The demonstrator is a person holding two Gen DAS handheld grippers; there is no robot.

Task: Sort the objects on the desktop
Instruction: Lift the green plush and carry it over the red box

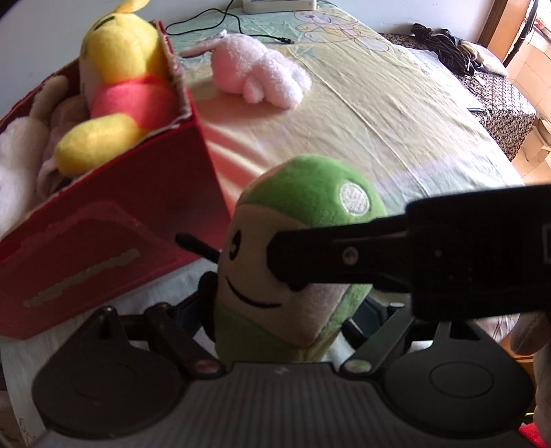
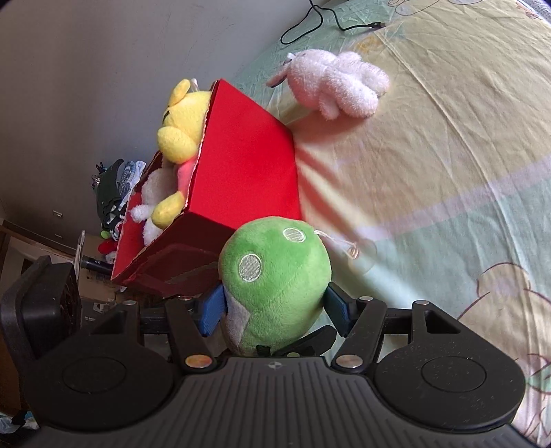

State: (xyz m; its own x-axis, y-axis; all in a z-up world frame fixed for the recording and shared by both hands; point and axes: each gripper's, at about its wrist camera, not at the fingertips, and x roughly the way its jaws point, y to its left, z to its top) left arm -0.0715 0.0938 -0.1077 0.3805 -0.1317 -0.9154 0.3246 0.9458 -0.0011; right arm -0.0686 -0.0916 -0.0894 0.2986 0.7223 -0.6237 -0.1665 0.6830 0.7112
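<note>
A green plush toy (image 1: 310, 193) with a smiling beige face is held just off the bed sheet (image 1: 396, 131), in front of a red box (image 1: 137, 206). My right gripper (image 2: 275, 310) is shut on it, blue pads (image 2: 211, 315) pressing both sides. In the left wrist view one of its black fingers (image 1: 310, 258) crosses the toy's face from the right. My left gripper (image 1: 289, 296) hugs the toy's lower body from both sides, pads hidden behind the plush. A yellow bear in a red shirt (image 1: 117, 86) and white plush toys (image 1: 20, 155) lie in the box.
A pink-white plush bunny (image 1: 261, 72) lies on the sheet beyond the box (image 2: 241, 165). A black cable (image 1: 220, 17) runs along the far side by the wall. Dark clothes (image 1: 444, 44) are piled at the far right. A hand (image 1: 530, 331) holds the right gripper.
</note>
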